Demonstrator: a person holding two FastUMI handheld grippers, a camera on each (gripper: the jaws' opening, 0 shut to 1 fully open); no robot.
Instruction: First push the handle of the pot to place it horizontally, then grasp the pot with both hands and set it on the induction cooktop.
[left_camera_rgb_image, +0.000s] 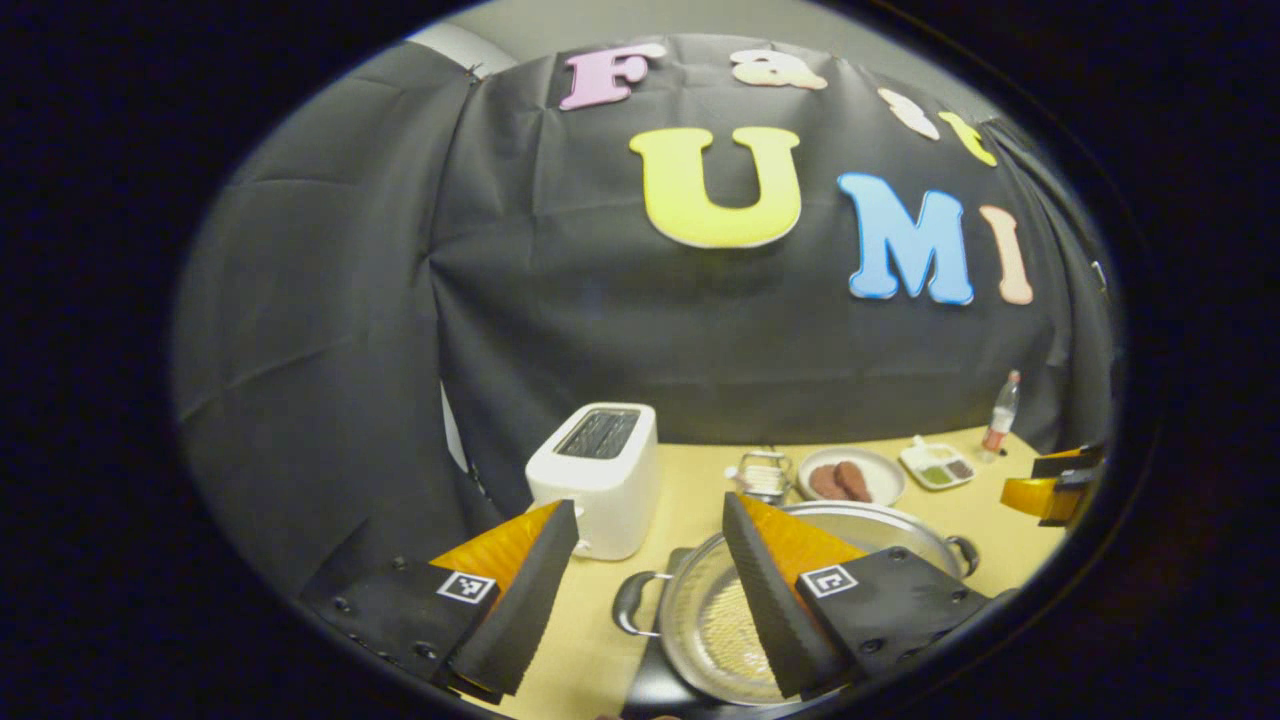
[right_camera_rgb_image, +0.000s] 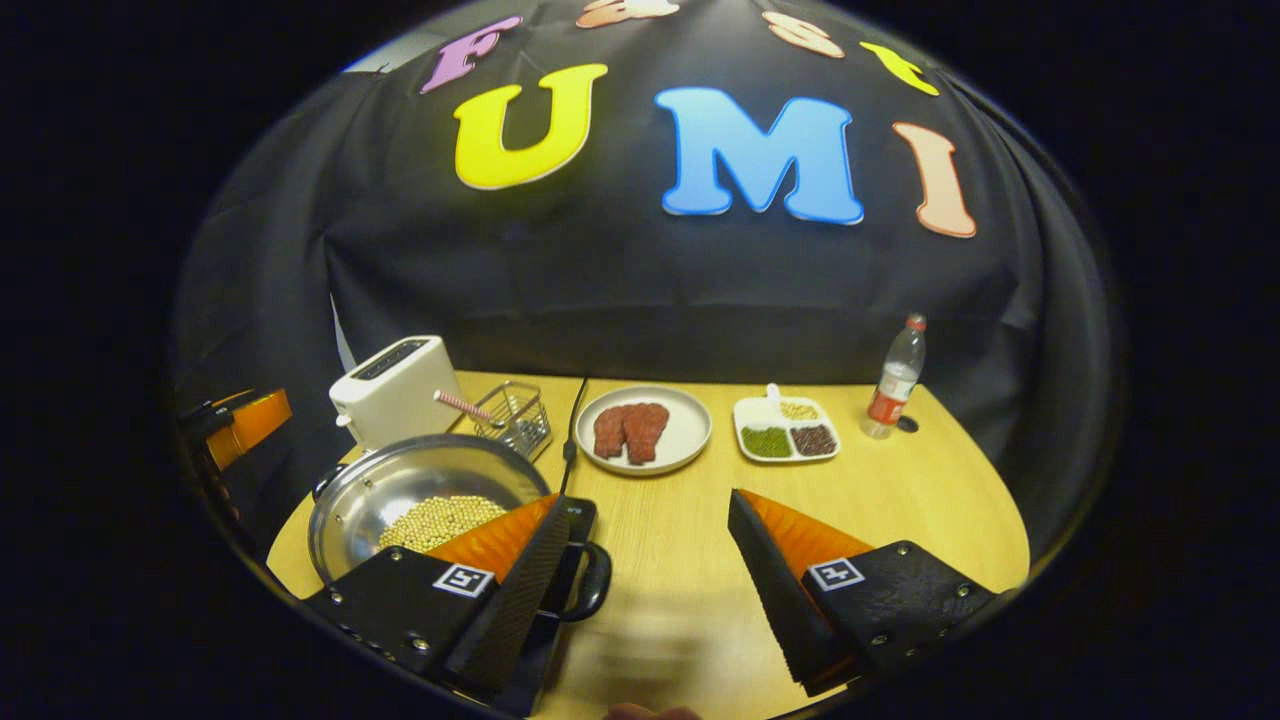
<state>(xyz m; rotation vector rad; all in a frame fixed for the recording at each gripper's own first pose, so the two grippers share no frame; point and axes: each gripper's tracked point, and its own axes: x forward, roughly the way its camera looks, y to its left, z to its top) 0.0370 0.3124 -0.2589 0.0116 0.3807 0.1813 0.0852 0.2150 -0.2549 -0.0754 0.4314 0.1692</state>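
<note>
A: Where does the pot (right_camera_rgb_image: 425, 500) stand?

B: At the near left of the table (right_camera_rgb_image: 900, 500), in front of the toaster (right_camera_rgb_image: 395, 390), and it looks already to sit on the dark induction cooktop (right_camera_rgb_image: 575, 525), whose edge shows under it. There are pale beans in the bottom. My guess is the setting-down is about done, or the grip has only just been let go.

A: So what makes this step go well?

B: Keep the pot level so the beans don't slide, and draw both claws straight out sideways, away from the side handles (left_camera_rgb_image: 635, 600), without nudging the rim.

A: And the claws themselves?

B: Left gripper (left_camera_rgb_image: 650, 590) is spread wide, holding nothing; the pot's left handle lies between its fingers, and one finger hangs over the bowl. Whether it touches the rim I cannot tell. Right gripper (right_camera_rgb_image: 640, 580) is also released, wide apart, with the right handle just beside its left finger and bare table between.
</note>
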